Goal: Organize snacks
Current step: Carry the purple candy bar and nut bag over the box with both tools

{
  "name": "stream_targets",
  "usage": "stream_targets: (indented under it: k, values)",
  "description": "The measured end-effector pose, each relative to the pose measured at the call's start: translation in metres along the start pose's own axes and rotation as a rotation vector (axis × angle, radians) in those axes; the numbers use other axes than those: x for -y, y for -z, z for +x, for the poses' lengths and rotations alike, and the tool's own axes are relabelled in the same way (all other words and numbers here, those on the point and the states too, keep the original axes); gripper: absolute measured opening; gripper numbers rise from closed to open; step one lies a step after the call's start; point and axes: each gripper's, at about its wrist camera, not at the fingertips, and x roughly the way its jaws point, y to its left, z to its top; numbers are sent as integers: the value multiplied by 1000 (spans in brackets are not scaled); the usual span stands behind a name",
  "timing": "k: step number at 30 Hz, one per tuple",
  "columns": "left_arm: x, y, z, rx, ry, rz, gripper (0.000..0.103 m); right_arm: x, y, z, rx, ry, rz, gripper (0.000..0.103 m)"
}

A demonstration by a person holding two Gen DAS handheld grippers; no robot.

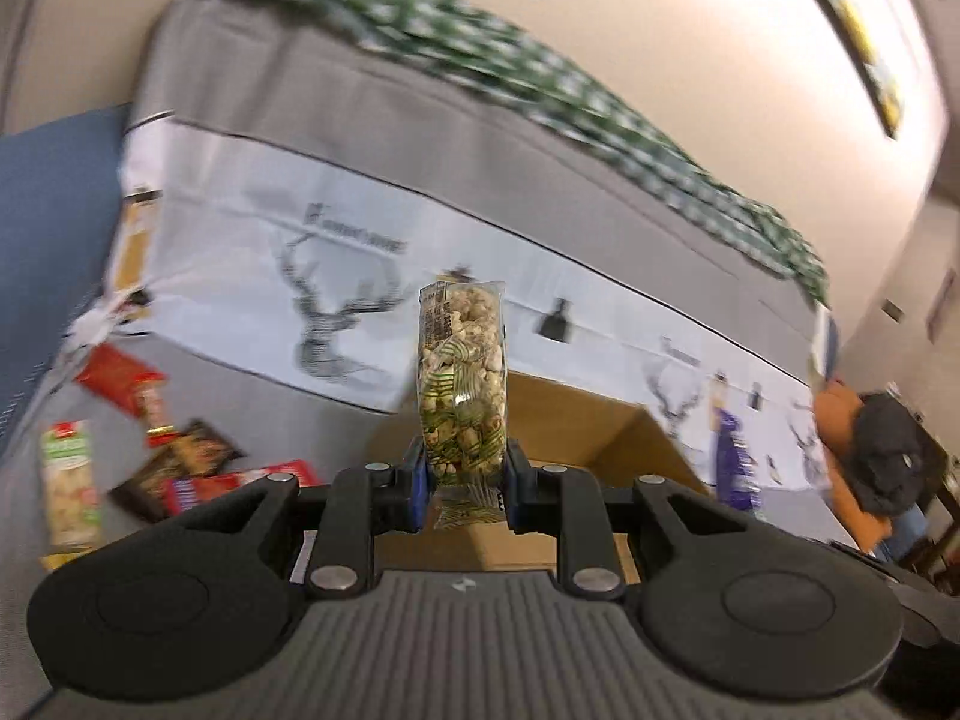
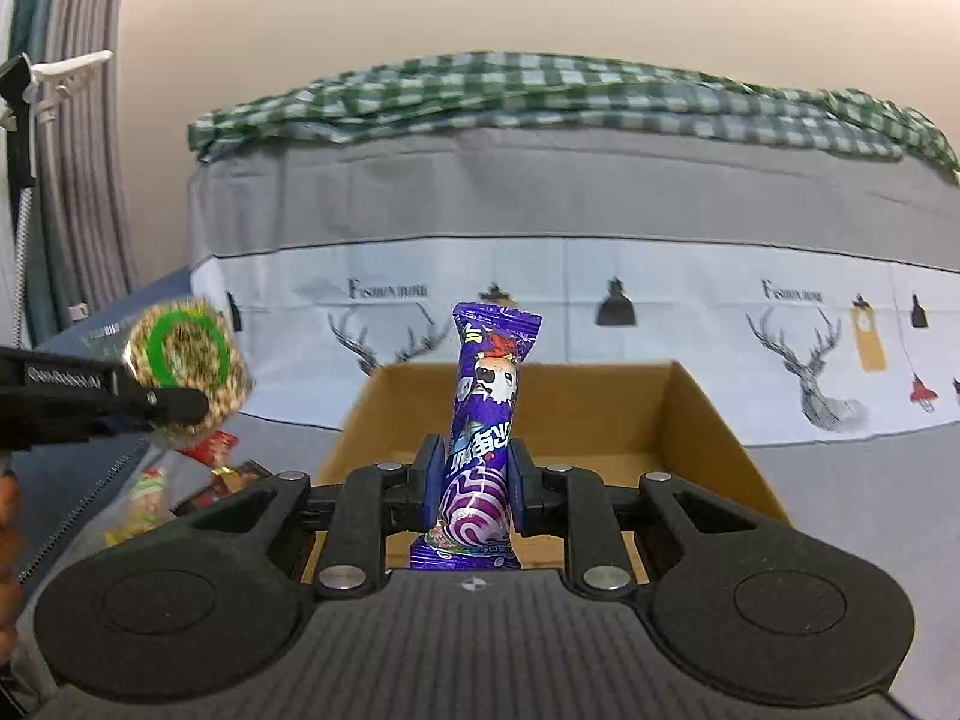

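Gripping item one: the left hand-held gripper (image 1: 465,483) is closed on a clear packet of pale puffed snacks (image 1: 462,384) with green stripes, pinched near its lower end and standing upright between the blue pads. From the right wrist view this same packet shows end-on as a round disc with a green ring, at the far left.

Item two: the right hand-held gripper (image 2: 477,480) is clamped on a purple snack packet (image 2: 486,420) printed with a cartoon figure, also held upright, its crimped bottom edge sticking out below the pads.

Item three: an open cardboard box (image 2: 708,420), brown, directly behind and below both packets.

Item four: loose snacks (image 1: 180,468) on the grey surface left of the box, well apart from either gripper: red wrappers, dark brown wrappers and a tall green-and-white packet (image 1: 69,486). The view is blurred, so labels cannot be read.

Item five: a grey and white cover (image 2: 540,288) printed with deer heads and lamps, rising behind the box.

Item six: a green checked cloth (image 2: 540,102), rumpled along the top of that cover.
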Motion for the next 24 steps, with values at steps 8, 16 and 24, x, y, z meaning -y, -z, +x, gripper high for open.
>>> stream_targets:
  k: [8,16,24]
  values:
    - [43,26,14,-62,145,64,26,31,10,-1,-21,66,44,23]
    - [62,43,17,-87,232,155,26,42,11,5,-39,89,113,23]
    - [68,50,16,-98,254,201,26,40,12,5,-40,99,116,23]
